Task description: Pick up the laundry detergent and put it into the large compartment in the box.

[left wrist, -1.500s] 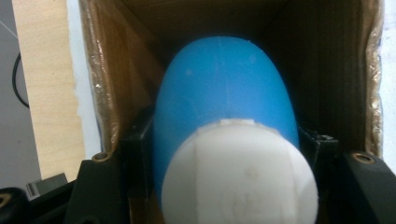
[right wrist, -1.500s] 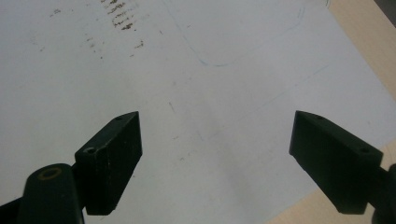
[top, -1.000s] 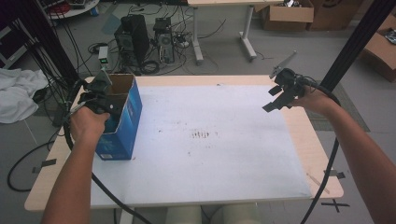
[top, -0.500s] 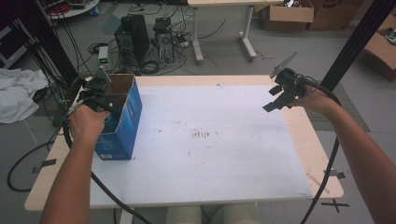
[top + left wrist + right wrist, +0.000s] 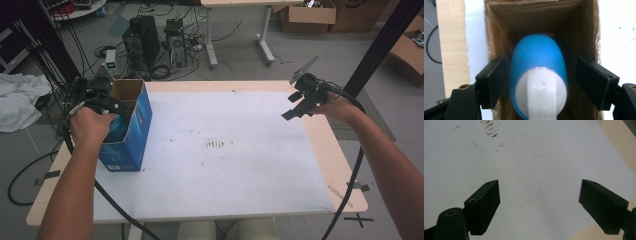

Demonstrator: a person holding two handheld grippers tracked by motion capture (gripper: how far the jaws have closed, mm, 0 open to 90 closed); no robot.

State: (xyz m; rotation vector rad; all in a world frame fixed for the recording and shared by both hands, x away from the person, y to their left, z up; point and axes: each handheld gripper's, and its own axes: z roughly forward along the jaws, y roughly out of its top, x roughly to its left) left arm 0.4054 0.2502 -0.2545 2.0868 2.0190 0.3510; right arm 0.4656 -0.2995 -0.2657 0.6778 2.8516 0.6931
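Left gripper [image 5: 540, 82] fingers [image 5: 492, 82] just been opening, released, gaps either side of blue bottle [image 5: 537, 75] between them inside open cardboard box [image 5: 127, 125] at desk [image 5: 225, 165] left edge. Right gripper [image 5: 300, 105] fingers spread, nothing held, above desk.

— Where does the high view sit?
— Above the near side of the surface [image 5: 225, 165], facing forward and down, far enough to take in the floor behind.
— And the left gripper view?
— Very close, looking straight down into the open box [image 5: 499, 37], which the high view shares [image 5: 137, 130].
— The right one?
— Low over the surface's white sheet [image 5: 536, 170], facing its smudged middle.
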